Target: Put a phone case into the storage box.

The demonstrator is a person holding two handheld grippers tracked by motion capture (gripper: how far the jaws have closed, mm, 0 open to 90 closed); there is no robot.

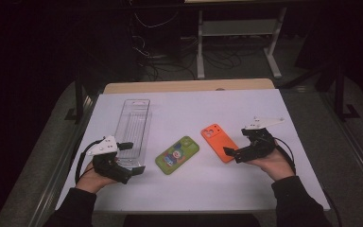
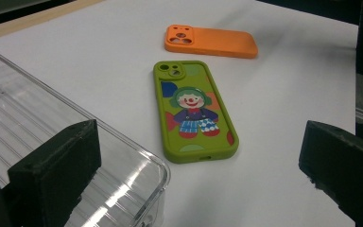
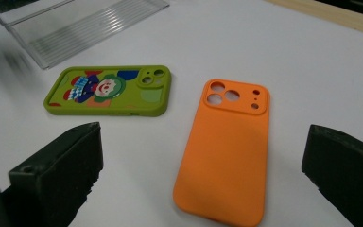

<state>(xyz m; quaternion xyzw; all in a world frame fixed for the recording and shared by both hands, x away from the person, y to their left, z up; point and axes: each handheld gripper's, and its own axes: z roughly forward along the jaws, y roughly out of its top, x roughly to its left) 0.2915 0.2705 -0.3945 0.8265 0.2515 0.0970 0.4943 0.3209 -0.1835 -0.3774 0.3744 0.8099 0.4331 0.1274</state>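
both claws rest low on the white tabletop (image 1: 246,189), each held in one of a person's hands that come in from the near edge. left claw (image 1: 133,158) has its two black jaws spread wide with nothing between them. one jaw lies over the near corner of a clear plastic tray (image 1: 133,126), touching or just above it; i cannot tell which. the other jaw sits out over bare tabletop. the tray is long and ribbed, and it stretches away from this claw toward the far side.

right claw (image 1: 230,152) is also spread wide and grips nothing. an orange phone case (image 1: 216,141) lies face down just ahead of it, framed between its two jaws in the right gripper view, camera holes at the far end. in the high view one jaw tip sits at the case's near edge, very close; contact is unclear.

between the two claws lies a green phone case (image 1: 177,154), flat on the tabletop, printed with a cartoon clown. it sits just beside the tray's near end and near the orange case, touching neither. from the left claw it lies ahead and slightly inward, with the orange case beyond it.
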